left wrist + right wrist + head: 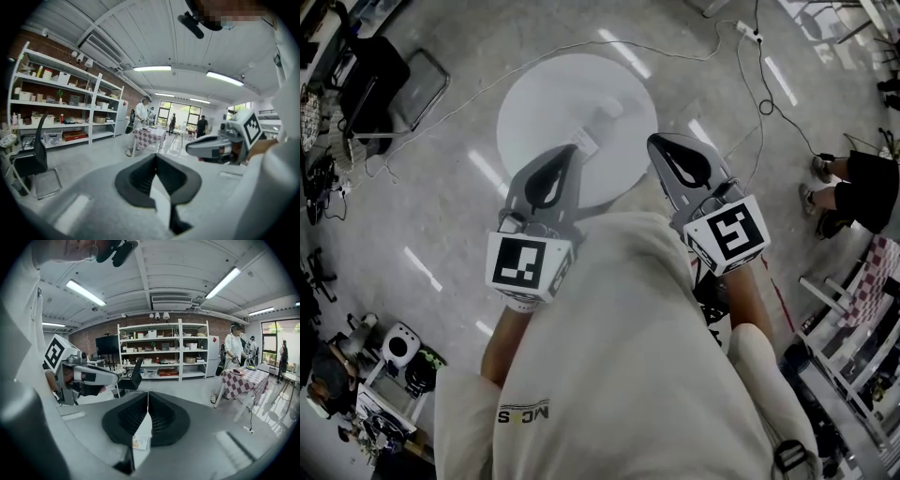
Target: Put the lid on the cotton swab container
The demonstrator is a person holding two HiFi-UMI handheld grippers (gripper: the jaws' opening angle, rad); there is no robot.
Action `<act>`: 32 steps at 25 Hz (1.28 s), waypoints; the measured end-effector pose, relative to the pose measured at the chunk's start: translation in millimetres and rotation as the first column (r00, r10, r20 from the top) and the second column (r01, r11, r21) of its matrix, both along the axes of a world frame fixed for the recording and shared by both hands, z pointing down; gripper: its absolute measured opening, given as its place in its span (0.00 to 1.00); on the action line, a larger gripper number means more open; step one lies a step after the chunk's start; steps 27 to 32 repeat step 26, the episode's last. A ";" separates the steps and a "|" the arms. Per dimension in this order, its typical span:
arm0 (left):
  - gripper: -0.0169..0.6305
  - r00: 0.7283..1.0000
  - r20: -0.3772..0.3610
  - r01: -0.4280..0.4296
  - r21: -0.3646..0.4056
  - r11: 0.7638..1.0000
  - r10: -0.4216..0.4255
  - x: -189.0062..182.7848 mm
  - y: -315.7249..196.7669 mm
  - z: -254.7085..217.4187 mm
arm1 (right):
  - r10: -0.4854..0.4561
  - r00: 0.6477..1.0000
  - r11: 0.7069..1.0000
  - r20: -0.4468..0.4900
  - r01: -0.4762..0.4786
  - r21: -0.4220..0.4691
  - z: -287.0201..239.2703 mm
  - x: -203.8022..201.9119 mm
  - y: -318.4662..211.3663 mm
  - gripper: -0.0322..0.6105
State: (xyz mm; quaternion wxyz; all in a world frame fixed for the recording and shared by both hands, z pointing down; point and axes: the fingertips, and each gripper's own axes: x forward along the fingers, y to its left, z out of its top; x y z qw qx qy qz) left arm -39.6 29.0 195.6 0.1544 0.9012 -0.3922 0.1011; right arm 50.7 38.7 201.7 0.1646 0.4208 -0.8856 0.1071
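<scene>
Lying on the round white table (534,103) are two small pale things, a roundish piece (609,108) near the middle and a flat rectangular piece (584,142) a little nearer the person, close together but not touching. The head view is too distant to tell which is the cotton swab container and which its lid. The person is holding both grippers up against the chest, pointing them down toward the table's near side. The left gripper (571,153) is keeping its jaws pressed together at the tips and is gripping nothing; only pale table is showing through the slit behind them. The right gripper (657,142) is likewise holding its jaws tip to tip with nothing between them, and a small labelled piece (139,441) is showing on the table through the gap below. Each gripper is carrying its marker cube, the left cube (530,265) and the right cube (729,234), close to the person's pale sleeves. Farther out, a black chair (412,89) is standing on the grey floor, a cable (750,84) is trailing past the table, and white shelves (164,350) are lining a brick wall.
</scene>
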 end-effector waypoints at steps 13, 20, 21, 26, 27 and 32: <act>0.03 0.999 -0.006 -0.052 0.014 0.999 0.052 24.1 10.1 -4.2 | 0.042 0.999 0.998 0.033 -0.043 0.035 -14.9 6.9 19.1 0.05; 0.03 0.998 -0.004 -0.056 0.013 0.998 0.056 21.8 6.5 -7.8 | 0.019 0.999 0.999 0.035 -0.020 0.034 -15.6 -5.7 15.6 0.05; 0.03 0.998 -0.004 -0.055 0.013 0.998 0.055 20.9 6.6 -7.3 | 0.016 0.999 0.999 0.041 -0.017 0.038 -16.4 -7.8 15.9 0.05; 0.03 0.998 -0.005 -0.055 0.009 0.998 0.055 15.7 11.8 -4.6 | 0.025 0.999 0.999 0.047 -0.026 0.033 -14.2 -15.0 20.9 0.05; 0.03 0.998 -0.005 -0.055 0.009 0.998 0.055 15.7 11.8 -4.6 | 0.025 0.999 0.999 0.047 -0.026 0.033 -14.2 -15.0 20.9 0.05; 0.03 0.998 -0.005 -0.055 0.009 0.998 0.055 15.7 11.8 -4.6 | 0.025 0.999 0.999 0.047 -0.026 0.033 -14.2 -15.0 20.9 0.05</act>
